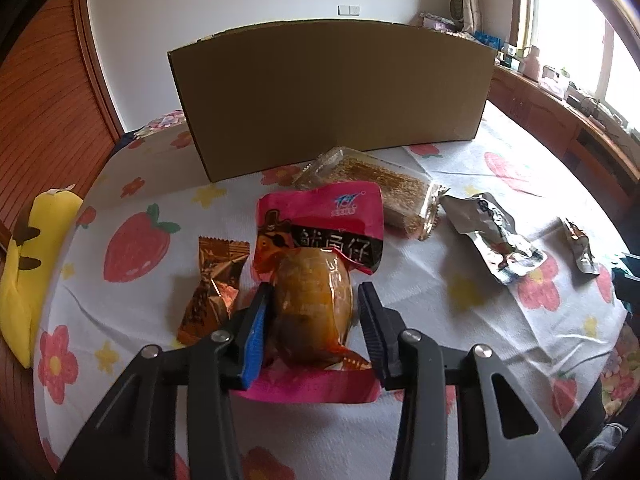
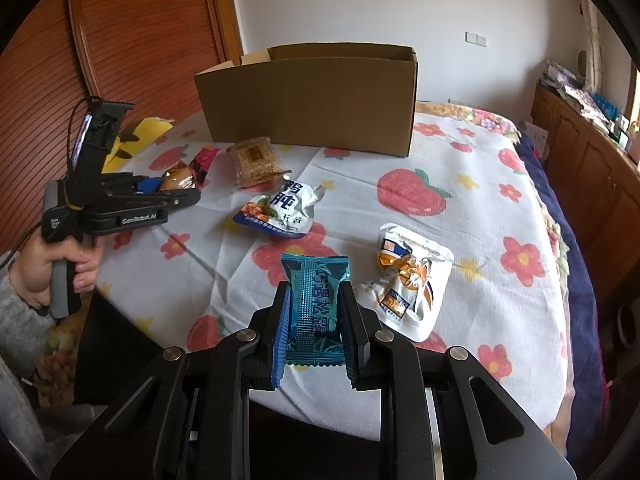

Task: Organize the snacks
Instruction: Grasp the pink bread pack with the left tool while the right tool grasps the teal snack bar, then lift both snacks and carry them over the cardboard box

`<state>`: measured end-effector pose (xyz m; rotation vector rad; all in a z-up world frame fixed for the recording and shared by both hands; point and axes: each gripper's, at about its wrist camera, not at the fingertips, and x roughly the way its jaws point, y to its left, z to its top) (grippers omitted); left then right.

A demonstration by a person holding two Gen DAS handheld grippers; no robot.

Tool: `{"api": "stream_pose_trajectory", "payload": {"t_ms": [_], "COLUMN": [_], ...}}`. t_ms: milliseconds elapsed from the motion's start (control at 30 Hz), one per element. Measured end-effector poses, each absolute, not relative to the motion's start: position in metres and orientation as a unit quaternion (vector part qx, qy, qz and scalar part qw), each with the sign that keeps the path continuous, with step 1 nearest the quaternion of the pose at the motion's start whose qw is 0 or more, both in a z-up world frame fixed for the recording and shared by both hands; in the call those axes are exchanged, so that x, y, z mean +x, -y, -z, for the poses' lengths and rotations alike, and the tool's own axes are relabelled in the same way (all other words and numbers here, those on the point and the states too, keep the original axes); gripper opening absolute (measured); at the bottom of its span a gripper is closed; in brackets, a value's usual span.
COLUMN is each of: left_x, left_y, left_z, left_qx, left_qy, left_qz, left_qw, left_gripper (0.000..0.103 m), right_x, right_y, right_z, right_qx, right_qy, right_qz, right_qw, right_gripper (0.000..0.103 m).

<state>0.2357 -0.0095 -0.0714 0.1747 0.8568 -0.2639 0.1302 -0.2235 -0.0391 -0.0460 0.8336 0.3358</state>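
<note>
My left gripper [image 1: 314, 294] straddles a pink snack packet [image 1: 320, 236] with a round brown bun in it; its jaws are open, the right one clear of the packet. A bronze candy wrapper [image 1: 214, 288] lies just left of it. My right gripper [image 2: 314, 296] is shut on a teal candy packet [image 2: 316, 304] above the table's near edge. The open cardboard box [image 1: 332, 96] stands at the back of the table; it also shows in the right wrist view [image 2: 312, 100]. The left gripper [image 2: 176, 190] appears at the left in the right wrist view.
A sesame bar pack [image 1: 384, 188], a silver pouch [image 1: 492, 236] and a small foil pack [image 1: 580, 244] lie on the flowered tablecloth [image 1: 132, 248]. A white-orange pouch [image 2: 412, 284] and a blue-white pouch [image 2: 280, 208] lie near the right gripper. A yellow plush [image 1: 28, 264] sits at the left edge.
</note>
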Motion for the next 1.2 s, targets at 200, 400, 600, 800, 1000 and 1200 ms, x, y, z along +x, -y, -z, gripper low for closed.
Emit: {"api": "stream_pose_trajectory", "payload": {"t_ms": [200,400,600,800,1000,1200], "left_x": [0.226,0.213,0.203,0.195,0.187,0.183], "left_y": [0.014,0.021,0.028,0.029,0.031,0.029], "left_z": [0.062,0.043,0.020,0.004,-0.011,-0.026], "left_qx": [0.088,0.090,0.094,0.093,0.092,0.090], "left_qy": [-0.403,-0.382,-0.356,-0.338,-0.323,-0.308], "left_qz": [0.131,0.138,0.144,0.149,0.147,0.144], "left_qw": [0.902,0.909,0.918,0.925,0.930,0.936], "left_gripper": [0.041,0.041,0.041,0.041,0.041,0.041], "right_x": [0.131,0.132,0.132,0.131,0.130,0.131], "right_y": [0.226,0.228,0.229,0.228,0.229,0.230], "right_z": [0.039,0.035,0.024,0.012,-0.001,-0.015], "right_qx": [-0.021,-0.020,-0.020,-0.023,-0.026,-0.026], "right_qy": [-0.402,-0.399,-0.388,-0.375,-0.362,-0.347], "right_qz": [-0.157,-0.154,-0.154,-0.156,-0.157,-0.158], "right_qw": [0.902,0.904,0.909,0.913,0.919,0.924], "right_gripper": [0.021,0.021,0.021,0.021,0.021,0.021]}}
